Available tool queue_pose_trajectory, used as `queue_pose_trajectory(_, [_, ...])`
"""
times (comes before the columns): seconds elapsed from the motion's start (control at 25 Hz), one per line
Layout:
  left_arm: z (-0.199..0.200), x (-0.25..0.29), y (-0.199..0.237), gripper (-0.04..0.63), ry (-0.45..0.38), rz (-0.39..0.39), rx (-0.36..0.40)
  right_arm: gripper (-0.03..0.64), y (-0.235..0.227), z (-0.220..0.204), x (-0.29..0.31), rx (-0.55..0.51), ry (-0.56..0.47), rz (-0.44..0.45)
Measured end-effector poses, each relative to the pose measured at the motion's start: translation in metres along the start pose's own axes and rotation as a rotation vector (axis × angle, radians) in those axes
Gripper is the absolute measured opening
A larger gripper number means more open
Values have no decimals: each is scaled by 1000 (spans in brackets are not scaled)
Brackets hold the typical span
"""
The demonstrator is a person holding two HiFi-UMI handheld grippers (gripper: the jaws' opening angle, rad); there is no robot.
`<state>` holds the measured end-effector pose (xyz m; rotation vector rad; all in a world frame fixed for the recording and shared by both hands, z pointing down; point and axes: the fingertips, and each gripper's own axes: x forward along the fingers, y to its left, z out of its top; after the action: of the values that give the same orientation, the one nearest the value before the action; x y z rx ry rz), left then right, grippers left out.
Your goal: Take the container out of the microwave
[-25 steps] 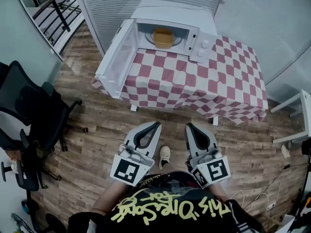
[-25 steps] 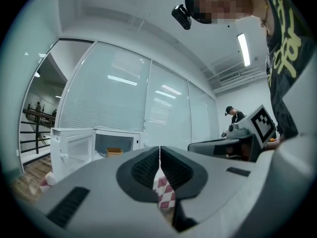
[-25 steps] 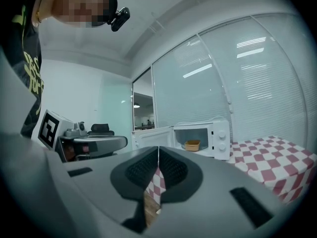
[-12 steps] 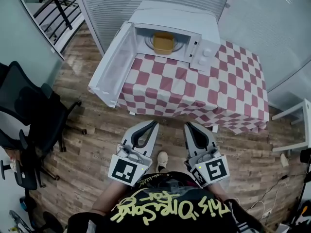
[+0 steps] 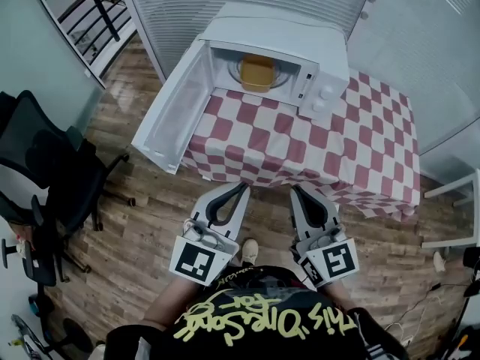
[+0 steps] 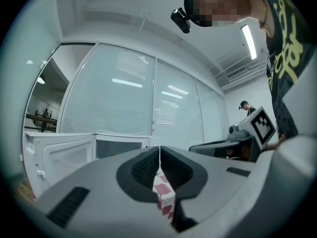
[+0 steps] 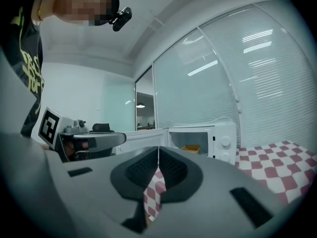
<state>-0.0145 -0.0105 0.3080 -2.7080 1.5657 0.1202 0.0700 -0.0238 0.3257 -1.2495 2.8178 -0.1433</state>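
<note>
Yellow container (image 5: pixel 256 72) sits inside the microwave (image 5: pixel 330 58); with jaws shut and empty, my left gripper (image 5: pixel 240 190) and right gripper (image 5: pixel 295 191) could shove it deeper.

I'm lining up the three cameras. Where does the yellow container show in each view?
Head view: the container sits top centre, inside the open microwave.
Left gripper view: not visible; only the microwave cavity shows, left of centre.
Right gripper view: the container is just right of centre, inside the cavity.
Shared landmark: the white microwave with its door swung open.
</note>
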Motion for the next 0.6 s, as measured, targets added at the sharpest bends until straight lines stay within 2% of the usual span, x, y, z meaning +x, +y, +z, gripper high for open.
queue_pose_trajectory(0.6, [-16, 3, 6, 12, 54, -1, -18, 11, -7, -11, 5, 16, 28, -1])
